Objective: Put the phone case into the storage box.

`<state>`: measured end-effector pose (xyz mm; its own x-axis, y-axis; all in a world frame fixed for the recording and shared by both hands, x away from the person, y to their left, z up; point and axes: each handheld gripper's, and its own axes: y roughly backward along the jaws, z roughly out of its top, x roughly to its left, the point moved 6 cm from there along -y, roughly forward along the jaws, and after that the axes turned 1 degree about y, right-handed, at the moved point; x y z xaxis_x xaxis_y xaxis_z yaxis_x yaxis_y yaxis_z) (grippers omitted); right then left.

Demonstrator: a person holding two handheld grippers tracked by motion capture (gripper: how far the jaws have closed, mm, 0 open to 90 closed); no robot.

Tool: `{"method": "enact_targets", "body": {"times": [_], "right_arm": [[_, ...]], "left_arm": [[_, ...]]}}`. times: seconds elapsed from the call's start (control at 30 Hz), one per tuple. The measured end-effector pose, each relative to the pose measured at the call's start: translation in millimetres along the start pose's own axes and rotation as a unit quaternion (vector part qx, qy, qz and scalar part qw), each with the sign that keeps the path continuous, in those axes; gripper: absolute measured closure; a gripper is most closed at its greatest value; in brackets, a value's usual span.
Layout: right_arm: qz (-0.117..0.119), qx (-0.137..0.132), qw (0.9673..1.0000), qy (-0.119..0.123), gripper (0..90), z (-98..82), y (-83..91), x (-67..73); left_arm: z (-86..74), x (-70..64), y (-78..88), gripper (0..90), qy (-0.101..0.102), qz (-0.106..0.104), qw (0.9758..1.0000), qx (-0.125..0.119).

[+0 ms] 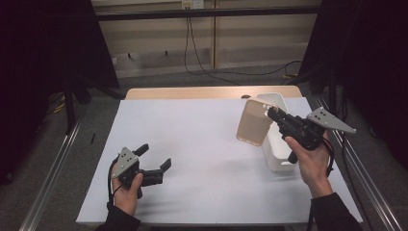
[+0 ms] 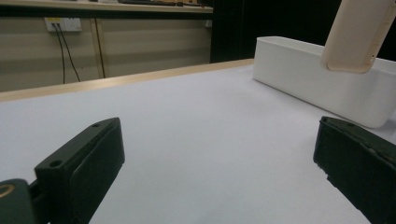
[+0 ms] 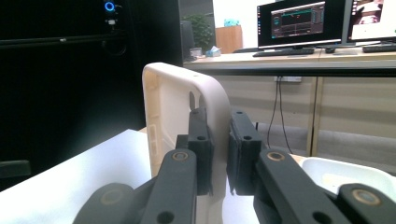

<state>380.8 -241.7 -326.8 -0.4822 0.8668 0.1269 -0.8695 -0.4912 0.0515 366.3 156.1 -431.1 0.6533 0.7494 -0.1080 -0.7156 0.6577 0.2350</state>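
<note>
My left gripper [image 2: 219, 172] is hovering low over the white table [image 2: 196, 121], my two black fingers [image 2: 79, 172] standing wide apart with nothing between them. Beyond my right-hand finger a white bin [image 2: 317, 84] is sitting on the table, and a beige case [image 2: 359, 32] is hanging tilted above the bin.

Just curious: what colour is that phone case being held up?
Pale beige or cream phone case, clearest in the high view, pinched by the right gripper.
</note>
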Motion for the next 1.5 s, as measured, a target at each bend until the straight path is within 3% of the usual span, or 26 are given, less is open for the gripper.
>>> {"method": "enact_targets", "body": {"times": [0.03, 0.23, 0.53, 0.87, 1.13, 1.23, 1.43, 1.5], "right_arm": [[-0.001, 0.0, 1.0, -0.001, 81.6, 1.9, 0.6, -1.7], [-0.009, -0.01, 0.9998, 0.012, 81.5, 15.2, 3.8, -10.7], [-0.018, -0.024, 0.9994, 0.014, 81.5, 29.6, 5.6, -28.1], [-0.026, -0.03, 0.9991, 0.012, 81.4, 44.5, 3.3, -43.8], [-0.03, -0.025, 0.999, 0.024, 81.4, 52.9, -4.8, -62.4], [-0.029, -0.024, 0.9988, 0.031, 81.4, 54.4, -6.9, -68.1], [-0.033, -0.019, 0.999, 0.025, 81.4, 59.3, -14.1, -83.8], [-0.032, -0.019, 0.999, 0.024, 81.4, 59.3, -17.0, -89.6]], "left_arm": [[-1.1, 0.0, 1.5, 2.2, 0.004, -0.001, 1.0, -0.002], [-8.6, 4.6, 8.2, 2.0, -0.016, 0.003, 0.9998, 0.008], [-12.6, 13.8, 17.6, 2.4, -0.008, 0.025, 0.9996, 0.013], [-8.5, 16.0, 32.6, 3.1, -0.002, 0.024, 0.9995, -0.02], [-10.7, 17.1, 39.8, 4.1, -0.003, 0.034, 0.9991, -0.026], [-13.9, 19.4, 42.3, 3.9, -0.012, 0.04, 0.999, -0.017], [-15.1, 20.8, 40.8, 3.2, -0.006, 0.043, 0.999, -0.012], [-16.3, 18.6, 39.3, 3.3, -0.014, 0.043, 0.999, -0.002]]}}
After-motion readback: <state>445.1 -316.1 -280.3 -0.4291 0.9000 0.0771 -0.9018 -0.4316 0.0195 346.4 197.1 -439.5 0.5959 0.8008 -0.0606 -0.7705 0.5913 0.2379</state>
